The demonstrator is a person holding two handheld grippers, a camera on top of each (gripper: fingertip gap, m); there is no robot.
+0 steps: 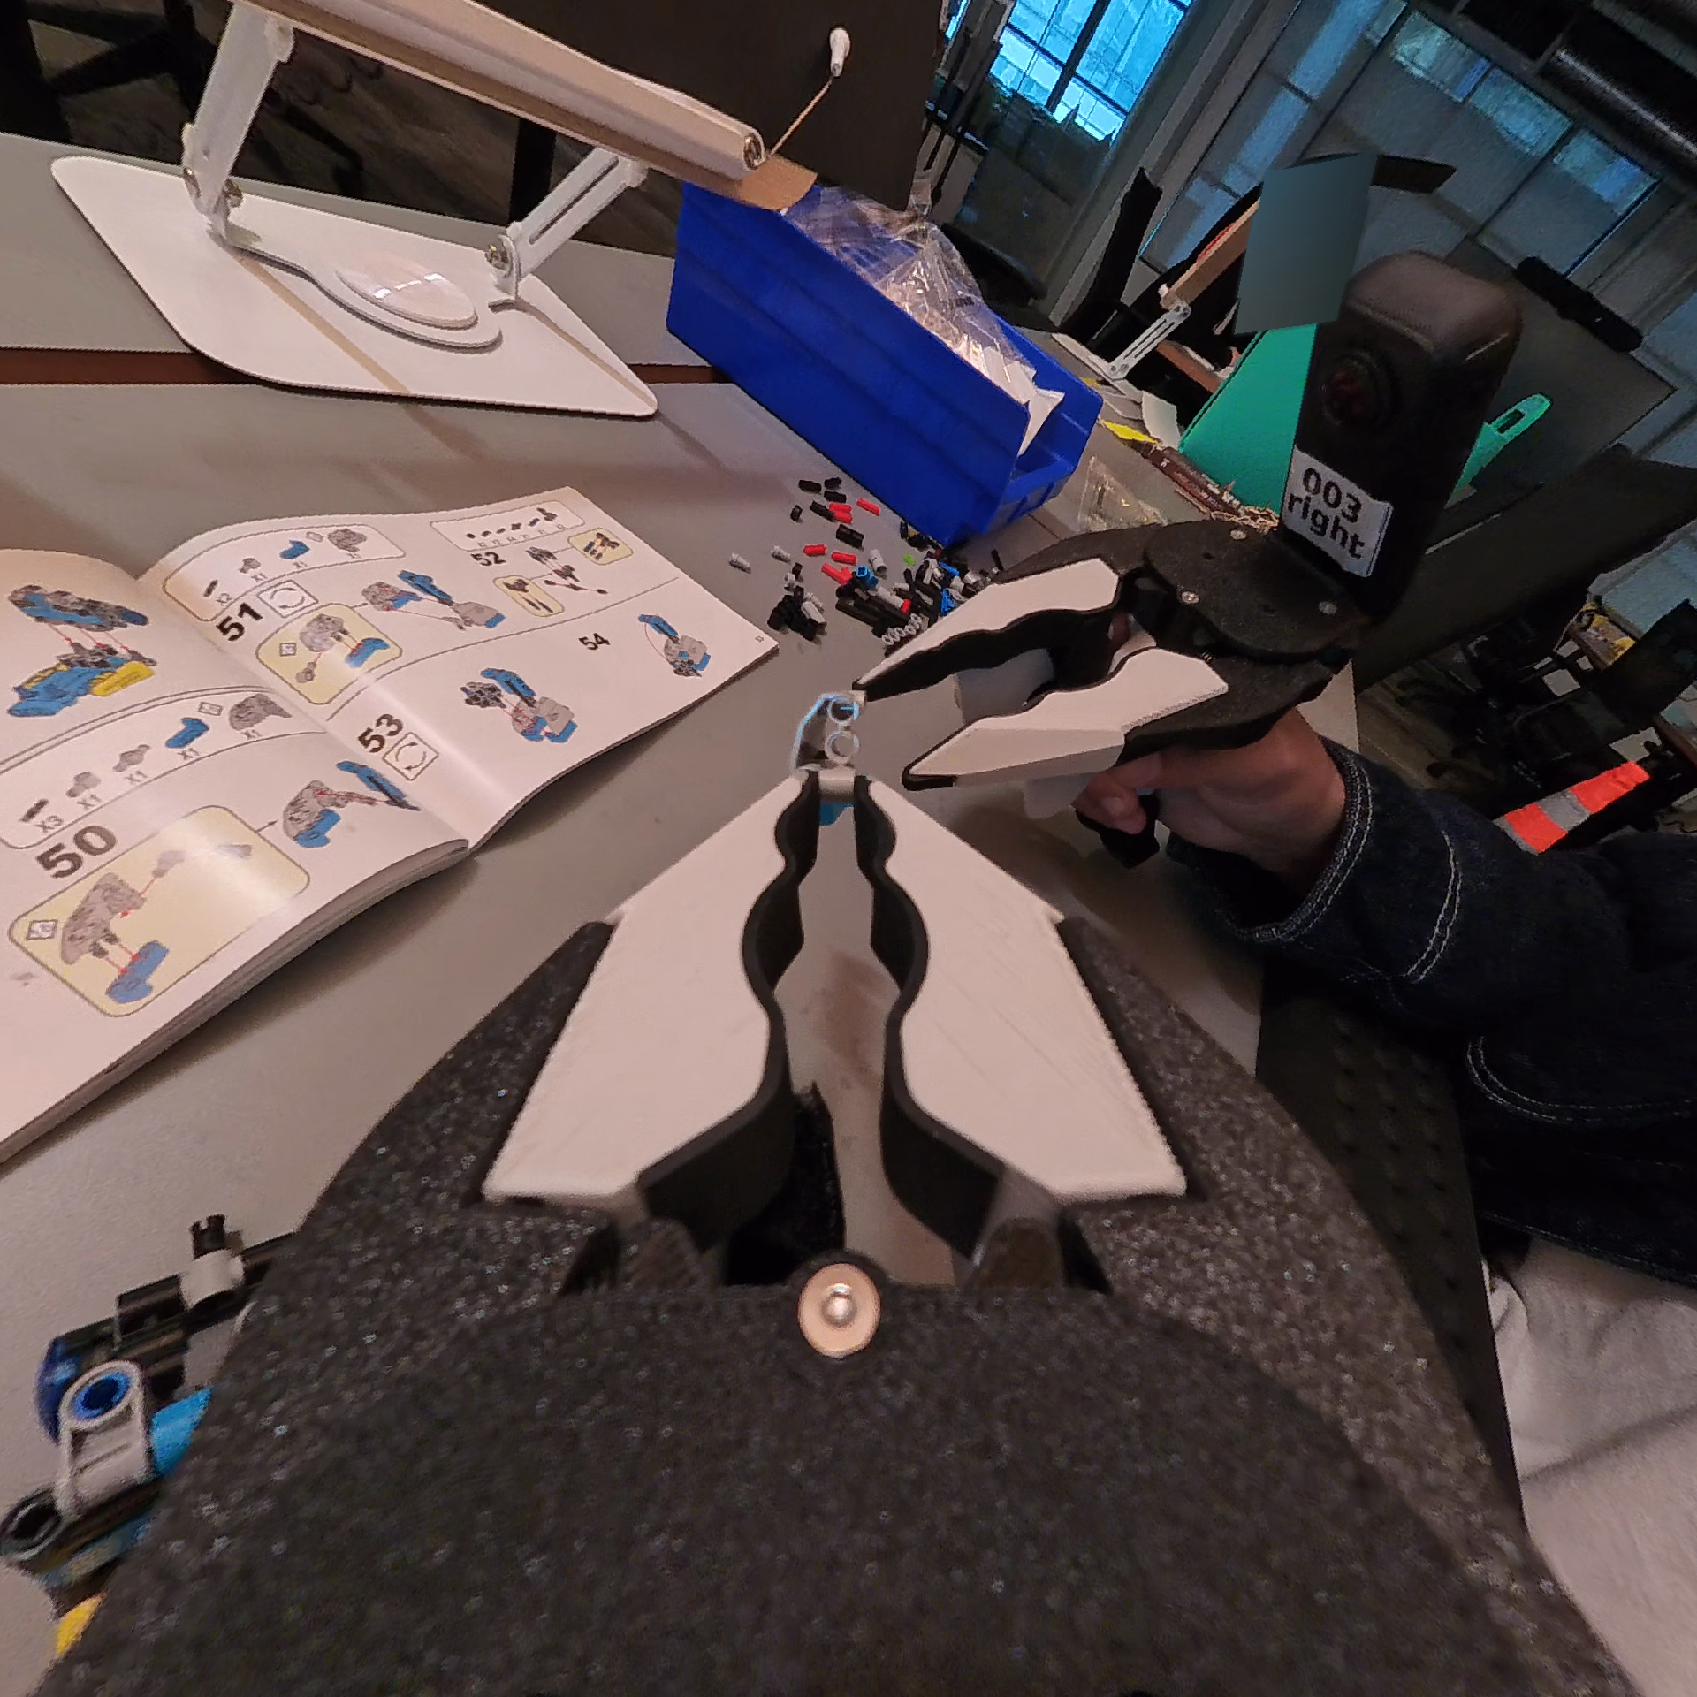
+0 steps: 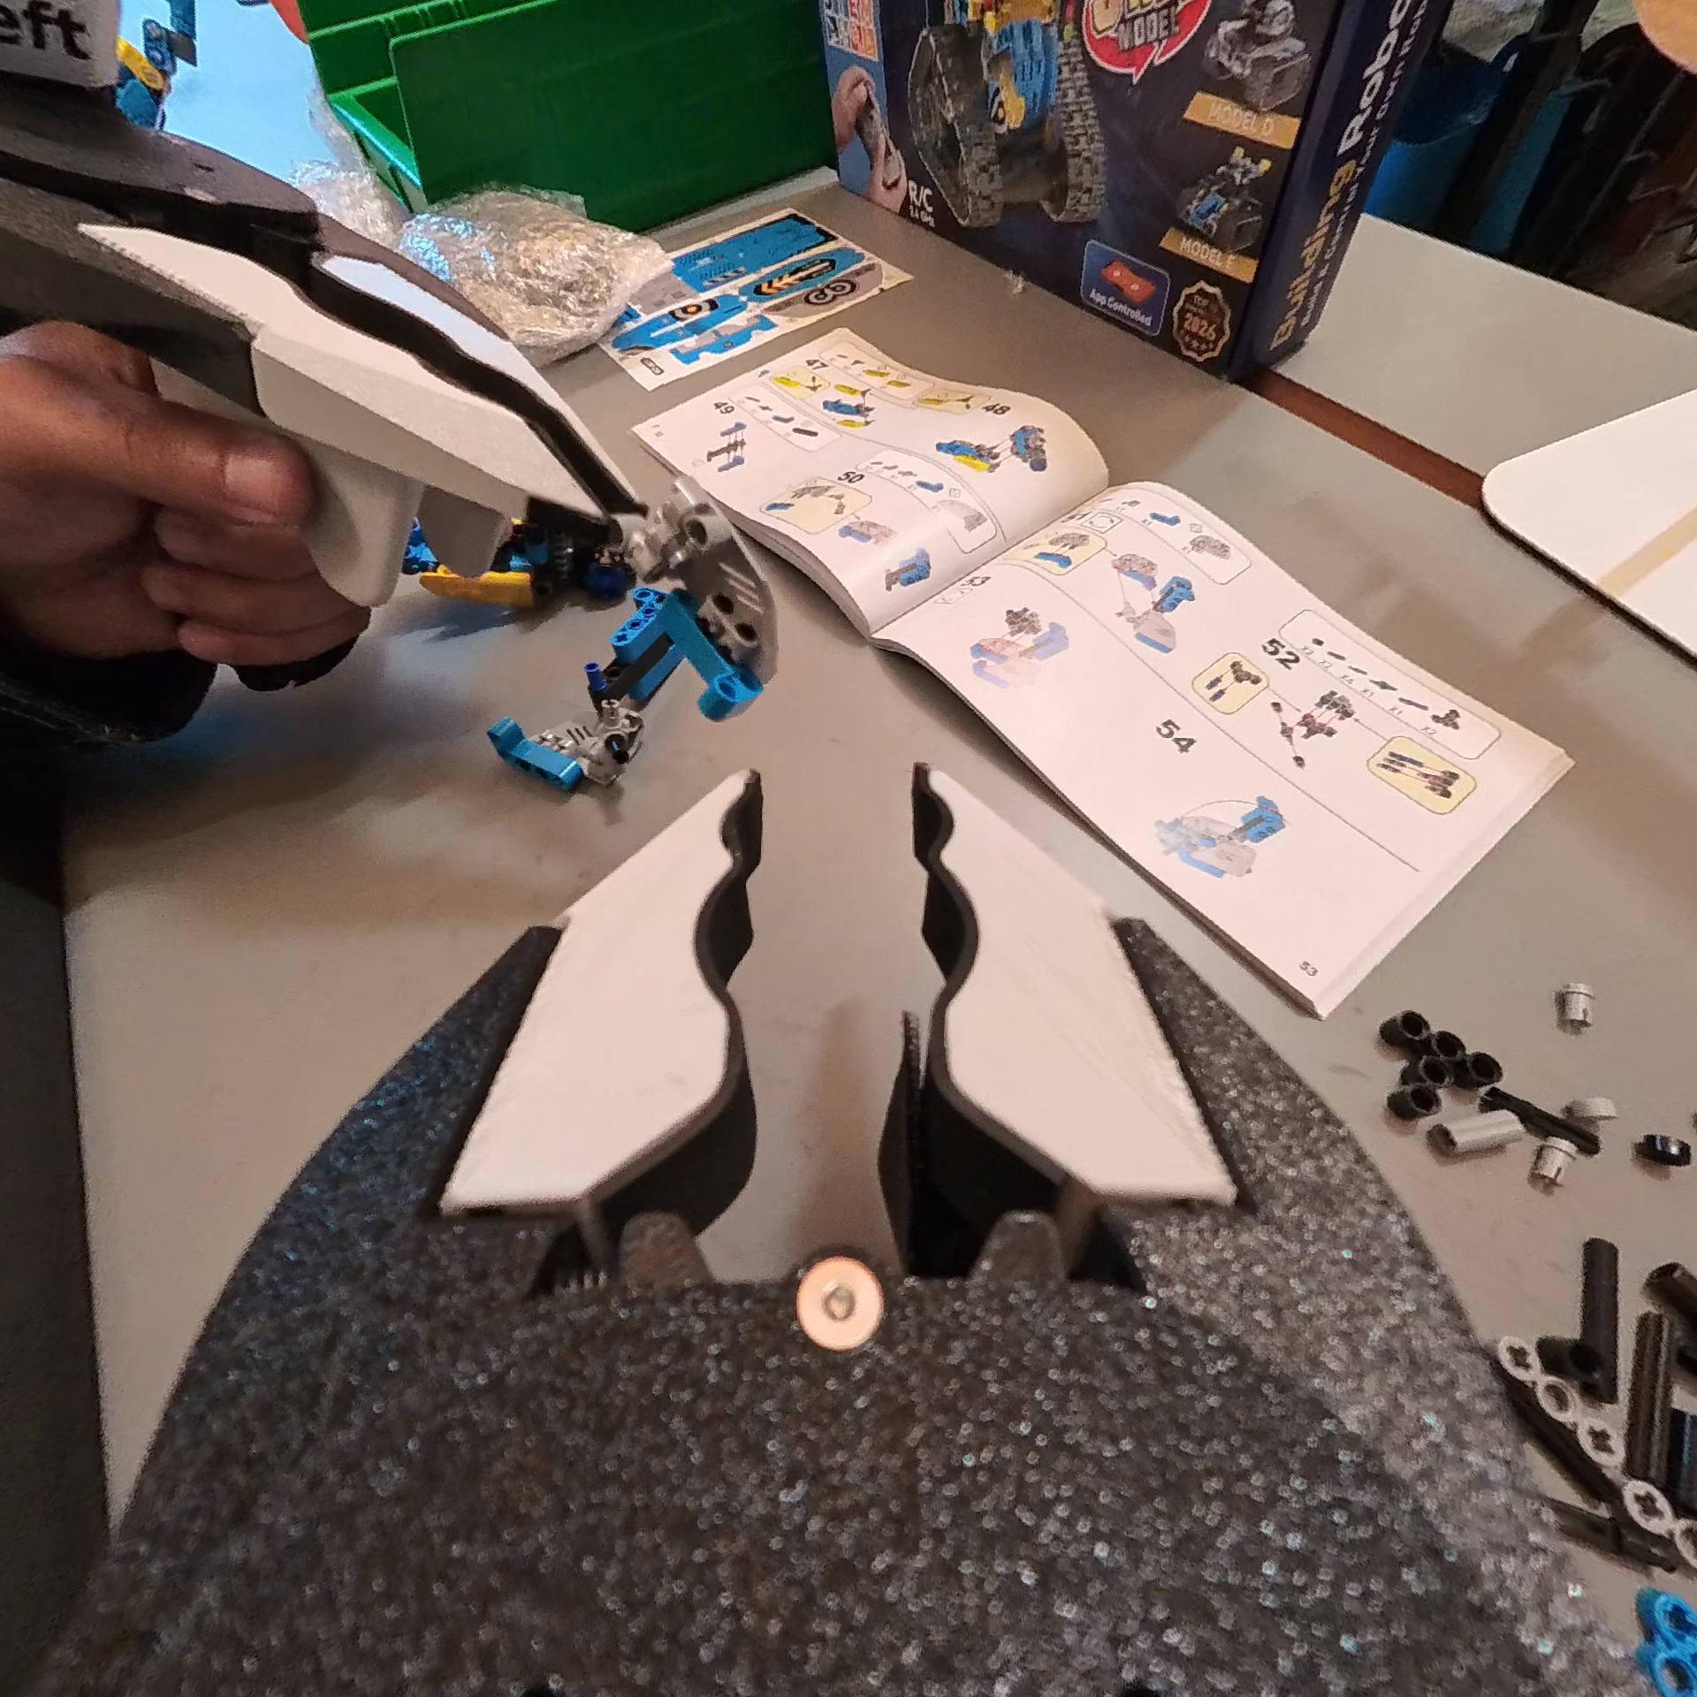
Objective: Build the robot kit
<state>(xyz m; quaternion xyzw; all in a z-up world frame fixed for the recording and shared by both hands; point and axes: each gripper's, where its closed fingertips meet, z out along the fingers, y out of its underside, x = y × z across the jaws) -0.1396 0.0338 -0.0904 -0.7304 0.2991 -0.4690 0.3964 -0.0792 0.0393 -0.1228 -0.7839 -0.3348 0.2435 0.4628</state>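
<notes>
My left gripper [image 1: 834,786] is shut on a grey and blue brick assembly [image 1: 832,735] and holds it above the grey table [image 1: 551,964]. In the right wrist view the left gripper [image 2: 629,514] grips the top of that assembly [image 2: 712,624], a grey curved panel with blue beams hanging below it. My right gripper [image 2: 836,779] is open and empty, just in front of the assembly. In the left wrist view the right gripper [image 1: 883,733] has its upper fingertip close beside the grey piece; I cannot tell whether they touch. A small blue and grey sub-assembly [image 2: 560,744] lies on the table under the held one.
An open instruction booklet [image 1: 367,735] [image 2: 1102,643] lies on the table. Loose small parts [image 1: 854,569] [image 2: 1488,1093] lie to the right. A blue bin [image 1: 872,367], a white stand [image 1: 321,303], a kit box [image 2: 1102,165], a green bin [image 2: 597,101] and a partly built model [image 1: 101,1432] stand around. One gripper's finger ends stand about 8 cm off the other's.
</notes>
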